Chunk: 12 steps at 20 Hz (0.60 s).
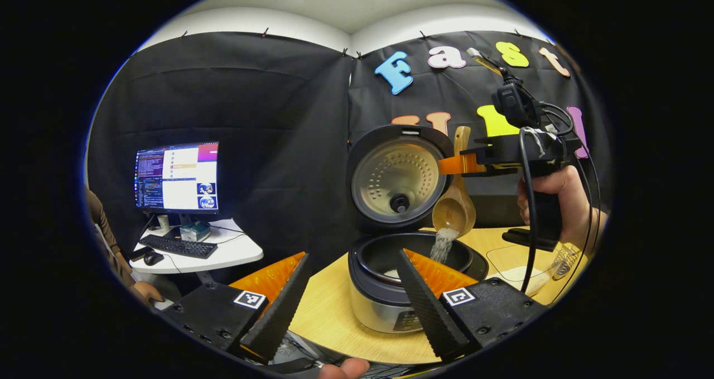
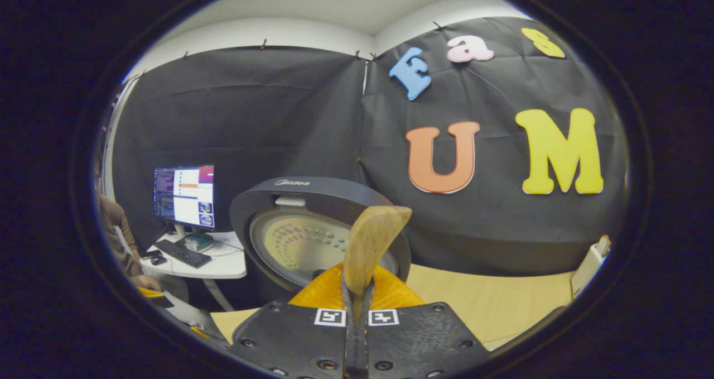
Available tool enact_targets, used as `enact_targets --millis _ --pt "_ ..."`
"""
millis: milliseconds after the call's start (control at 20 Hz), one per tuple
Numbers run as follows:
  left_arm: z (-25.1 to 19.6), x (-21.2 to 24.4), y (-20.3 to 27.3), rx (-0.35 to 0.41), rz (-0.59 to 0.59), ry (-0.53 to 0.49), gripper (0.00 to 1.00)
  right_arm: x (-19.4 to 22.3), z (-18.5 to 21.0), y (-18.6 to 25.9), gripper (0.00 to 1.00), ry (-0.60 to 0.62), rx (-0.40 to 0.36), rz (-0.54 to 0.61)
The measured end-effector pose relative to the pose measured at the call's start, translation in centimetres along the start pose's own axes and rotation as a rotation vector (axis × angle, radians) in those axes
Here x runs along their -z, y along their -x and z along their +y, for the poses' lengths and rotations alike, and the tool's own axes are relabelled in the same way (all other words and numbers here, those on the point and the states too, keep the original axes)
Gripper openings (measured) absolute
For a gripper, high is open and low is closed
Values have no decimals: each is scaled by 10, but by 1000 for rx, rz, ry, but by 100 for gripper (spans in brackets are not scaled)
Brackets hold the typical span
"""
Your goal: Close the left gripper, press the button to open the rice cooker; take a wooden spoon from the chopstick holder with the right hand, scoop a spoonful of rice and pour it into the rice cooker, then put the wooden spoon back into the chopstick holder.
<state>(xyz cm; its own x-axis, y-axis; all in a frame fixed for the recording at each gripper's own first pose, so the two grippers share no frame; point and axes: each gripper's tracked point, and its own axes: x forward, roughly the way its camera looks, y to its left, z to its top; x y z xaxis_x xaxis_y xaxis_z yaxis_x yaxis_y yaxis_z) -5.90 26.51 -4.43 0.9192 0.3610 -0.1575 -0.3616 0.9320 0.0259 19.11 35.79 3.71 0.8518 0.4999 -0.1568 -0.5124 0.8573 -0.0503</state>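
One rice cooker, lid up; one pale wooden spoon spilling rice, pinched by right tongs. Left tongs spread.

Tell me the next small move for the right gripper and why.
Probably hold the tilt a moment longer, then lift away. The right gripper is shut on the wooden spoon, whose bowl is tipped down over the open rice cooker, and a stream of rice is falling into the pot. Once the stream stops, carry the spoon toward the holder.
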Motion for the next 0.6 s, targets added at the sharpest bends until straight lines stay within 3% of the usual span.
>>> enact_targets --millis 450,600 --pt "-11 4 -3 46 4 8 99 -11 15 3 0 239 18 -33" --pt "-11 6 -3 50 15 15 99 -9 19 3 0 251 12 -35"
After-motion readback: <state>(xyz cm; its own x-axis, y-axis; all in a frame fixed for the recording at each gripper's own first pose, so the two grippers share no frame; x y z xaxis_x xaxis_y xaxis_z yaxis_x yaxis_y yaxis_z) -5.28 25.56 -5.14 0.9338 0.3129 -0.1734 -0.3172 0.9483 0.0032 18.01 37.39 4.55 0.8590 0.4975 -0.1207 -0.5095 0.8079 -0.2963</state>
